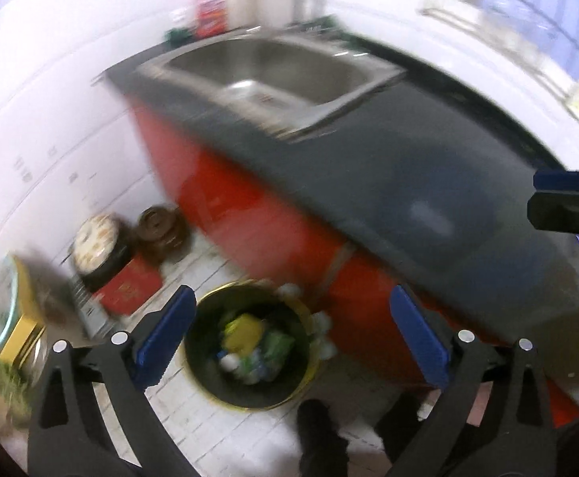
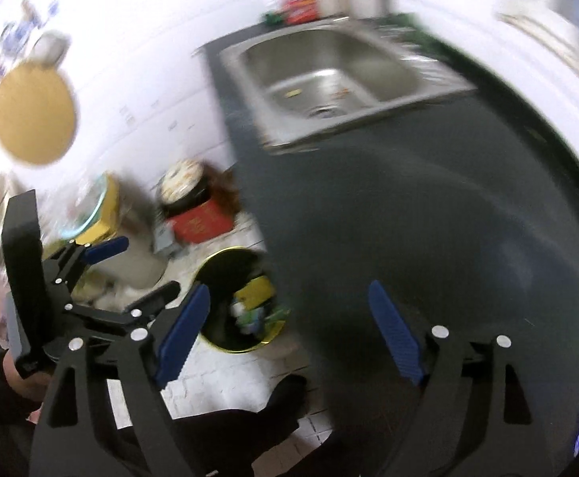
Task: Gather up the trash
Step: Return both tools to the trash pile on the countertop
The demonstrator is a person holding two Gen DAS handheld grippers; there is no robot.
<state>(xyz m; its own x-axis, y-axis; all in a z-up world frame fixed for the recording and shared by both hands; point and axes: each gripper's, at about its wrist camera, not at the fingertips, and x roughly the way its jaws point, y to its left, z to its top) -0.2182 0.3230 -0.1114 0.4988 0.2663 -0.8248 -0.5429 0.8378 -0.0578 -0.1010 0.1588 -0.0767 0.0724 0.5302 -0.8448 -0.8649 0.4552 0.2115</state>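
Observation:
A round gold-rimmed trash bin (image 1: 249,342) stands on the tiled floor beside the red cabinet. It holds yellow, green and white wrappers (image 1: 245,338). My left gripper (image 1: 289,334) is open and empty, high above the bin. In the right wrist view the bin (image 2: 238,302) shows at lower middle, partly hidden by the counter edge. My right gripper (image 2: 289,330) is open and empty over the front edge of the dark counter (image 2: 428,206). The left gripper (image 2: 130,270) shows there at left, open. Both views are motion-blurred.
A steel sink (image 1: 273,67) is set in the dark counter (image 1: 408,167) above red cabinet fronts (image 1: 249,214). A red box (image 1: 130,290), round tins and a gold box sit on the floor by the white wall. My dark shoe (image 1: 321,429) is near the bin.

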